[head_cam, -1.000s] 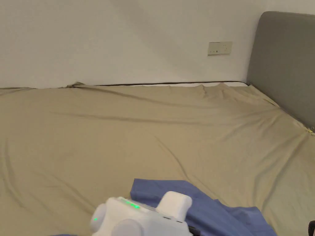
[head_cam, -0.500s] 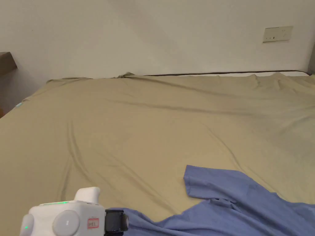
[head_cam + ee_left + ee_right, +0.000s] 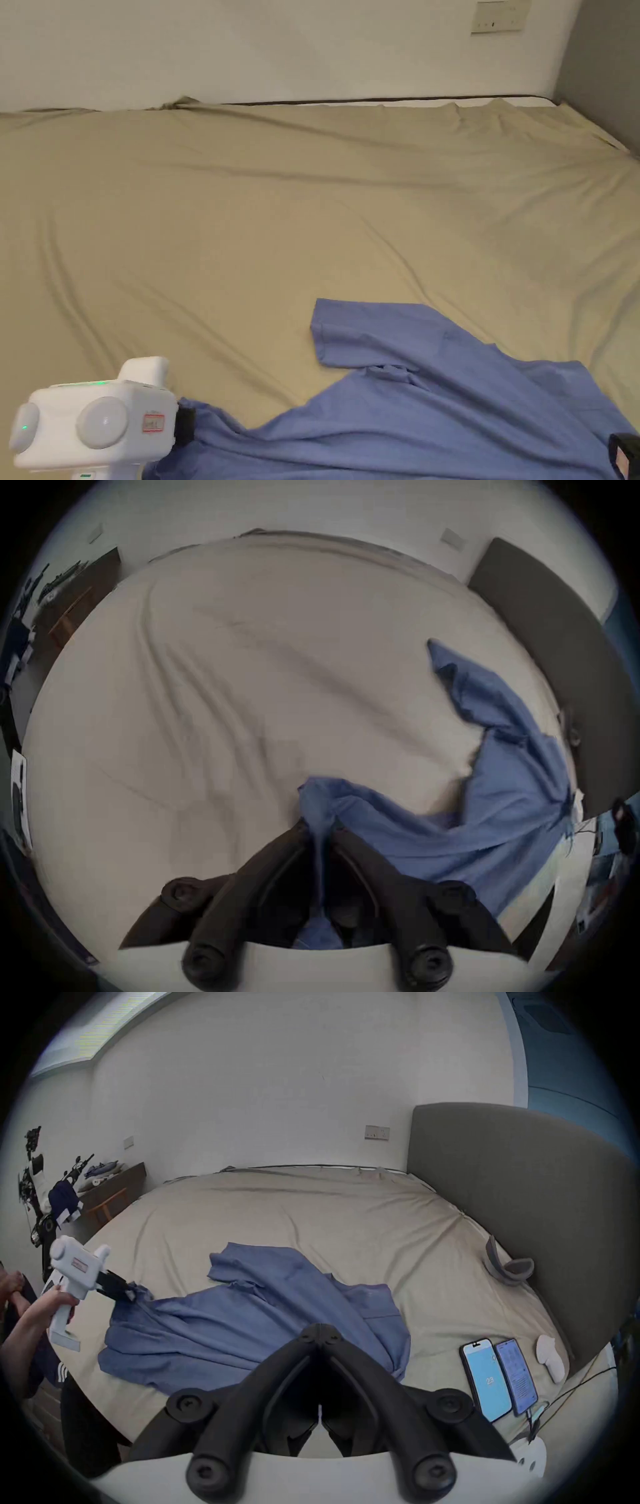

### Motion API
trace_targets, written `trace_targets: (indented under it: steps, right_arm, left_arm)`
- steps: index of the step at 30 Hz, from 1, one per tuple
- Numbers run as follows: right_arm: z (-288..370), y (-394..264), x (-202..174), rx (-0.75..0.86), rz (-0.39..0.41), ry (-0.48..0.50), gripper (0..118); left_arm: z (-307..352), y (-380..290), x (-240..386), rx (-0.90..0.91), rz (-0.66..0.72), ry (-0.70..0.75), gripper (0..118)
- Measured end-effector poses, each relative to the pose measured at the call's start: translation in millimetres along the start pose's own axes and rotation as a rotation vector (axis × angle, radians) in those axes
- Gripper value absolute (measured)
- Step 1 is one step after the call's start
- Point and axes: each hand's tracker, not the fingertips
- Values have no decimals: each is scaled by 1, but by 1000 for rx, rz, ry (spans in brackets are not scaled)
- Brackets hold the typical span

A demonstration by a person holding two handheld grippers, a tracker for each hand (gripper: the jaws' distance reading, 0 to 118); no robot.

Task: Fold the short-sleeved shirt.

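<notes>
Shirt drawn out sideways along the near edge of the bed.

A second ago my left tool (image 3: 187, 425) sat over a bunched blue shirt (image 3: 437, 425) near the middle of the bed's near edge; it has since carried a pinched corner of the cloth toward the near left corner of the bed (image 3: 250, 206), both jaws closed on the fabric, which runs up between them in the left gripper view. The shirt now lies spread wider across the sheet, one sleeve (image 3: 369, 331) laid open and flat toward the far edge.
</notes>
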Motion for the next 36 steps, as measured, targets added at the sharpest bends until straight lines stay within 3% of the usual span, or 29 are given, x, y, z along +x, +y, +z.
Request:
trace_targets:
  steps: [4,5,7,8,10,12,14,18,19,20,21,22,23,24,25,26,28,29,31,33,36]
  right_arm:
    - [-6,11,27,-13,-16,-58,4]
    - [-16,25,31,-25,20,-102,27]
    - [-42,57,31,-50,53,-105,117]
    - [-67,76,27,-69,93,-26,118]
    - [-115,106,7,-54,138,113,118]
    - [-192,130,-18,-200,183,199,118]
    - [-264,136,-40,-351,188,202,118]
    - [-360,118,-67,-587,220,80,117]
    - [-368,111,-69,-631,242,53,107]
    - [-373,106,-72,-662,275,25,87]
    - [-360,109,-69,-587,213,89,81]
    - [-351,114,-68,-549,214,61,63]
    - [-342,112,-72,-519,254,79,16]
    - [-333,108,-74,-456,304,0,4]
    - [-327,105,-75,-427,322,-12,4]
    - [-324,102,-73,-426,295,65,4]
    - [-307,103,-67,-372,253,61,4]
    - [-291,110,-59,-324,177,82,4]
    - [-254,126,-46,-221,129,93,4]
    - [-199,150,-32,-78,144,61,4]
    - [-104,193,-6,155,62,50,4]
  left_arm:
    - [36,-3,5,91,131,-153,2]
    - [46,-7,9,118,120,-174,2]
    - [55,-14,12,137,123,-163,2]
    - [62,-19,20,135,141,-126,2]
    - [62,-26,22,138,159,-125,2]
    - [55,-28,23,123,200,-160,2]
    - [48,-27,25,113,211,-178,2]
    - [36,-23,26,67,208,-179,2]
    - [35,-23,25,60,202,-183,2]
    - [25,-22,14,58,206,-184,2]
    - [23,-21,11,53,201,-185,2]
    - [22,-20,9,50,199,-184,2]
    - [19,-18,7,53,201,-177,2]
    - [17,-18,7,54,203,-174,2]
    - [15,-16,5,58,207,-172,2]
    - [15,-13,3,70,221,-171,2]
    - [20,-9,6,107,252,-207,2]
    - [26,-3,5,136,268,-243,2]
    - [46,11,4,183,287,-311,2]
    - [83,32,6,294,267,-378,2]
    - [162,60,28,449,178,-442,2]
